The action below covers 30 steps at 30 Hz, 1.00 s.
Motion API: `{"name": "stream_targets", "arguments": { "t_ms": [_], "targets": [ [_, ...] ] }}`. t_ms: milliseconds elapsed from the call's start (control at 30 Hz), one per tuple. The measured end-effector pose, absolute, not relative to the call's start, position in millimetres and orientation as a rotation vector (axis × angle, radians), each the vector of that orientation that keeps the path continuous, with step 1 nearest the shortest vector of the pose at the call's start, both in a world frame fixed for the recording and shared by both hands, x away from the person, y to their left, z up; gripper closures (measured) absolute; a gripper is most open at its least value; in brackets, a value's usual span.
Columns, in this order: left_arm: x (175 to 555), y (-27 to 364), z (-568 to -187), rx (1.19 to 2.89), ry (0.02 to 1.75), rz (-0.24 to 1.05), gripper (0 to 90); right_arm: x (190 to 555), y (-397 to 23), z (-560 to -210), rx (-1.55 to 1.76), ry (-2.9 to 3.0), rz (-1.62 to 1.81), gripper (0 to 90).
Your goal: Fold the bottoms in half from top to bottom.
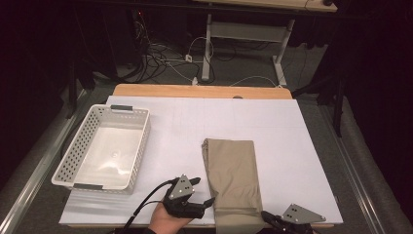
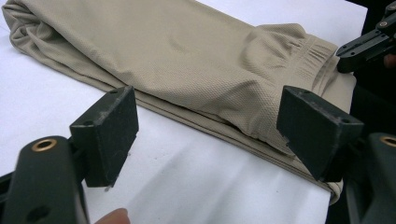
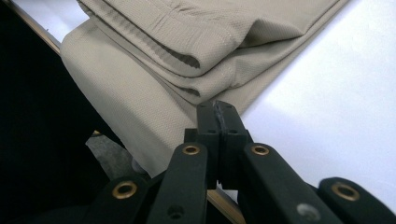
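High view: folded beige trousers [image 1: 232, 173] lie on the white worktop [image 1: 272, 126], waistband over its near edge. Left claw [image 1: 207, 201] stands apart beside them; right claw [image 3: 219, 116] is together, tips at the waistband.

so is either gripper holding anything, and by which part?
Left gripper is open, holding nothing, beside the folded beige trousers. Right gripper is shut at their near edge by the waistband; whether it pinches fabric cannot be told.
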<state>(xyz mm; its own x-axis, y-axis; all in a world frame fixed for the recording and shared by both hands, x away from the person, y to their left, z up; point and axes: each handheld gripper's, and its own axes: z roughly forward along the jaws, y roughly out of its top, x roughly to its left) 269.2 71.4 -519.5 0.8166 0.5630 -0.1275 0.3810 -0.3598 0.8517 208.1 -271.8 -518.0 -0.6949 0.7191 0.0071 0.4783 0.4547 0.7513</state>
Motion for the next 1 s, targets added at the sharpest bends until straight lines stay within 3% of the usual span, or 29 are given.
{"name": "stream_targets", "arguments": {
  "t_ms": [133,333,533,800,1000],
  "targets": [
    [269.0,71.4,-519.2,1.990,0.702,0.229,19.3,207.8,-272.1,-514.4,1.006,2.388,1.127,89.6],
    [276.9,71.4,-514.0,2.026,0.731,0.225,19.0,227.8,-278.4,-503.1,1.059,2.316,1.277,65.0],
    [323.4,67.1,-506.8,2.025,0.885,0.205,18.9,282.3,-271.5,-500.1,1.157,2.254,1.211,50.4],
    [383.6,57.7,-507.5,2.030,1.073,0.187,19.0,366.4,-254.4,-503.7,1.282,2.234,1.109,47.4],
    [409.4,45.5,-515.4,2.064,1.145,0.187,19.0,405.7,-249.2,-511.5,1.351,2.229,1.035,44.8]
  ]
}}
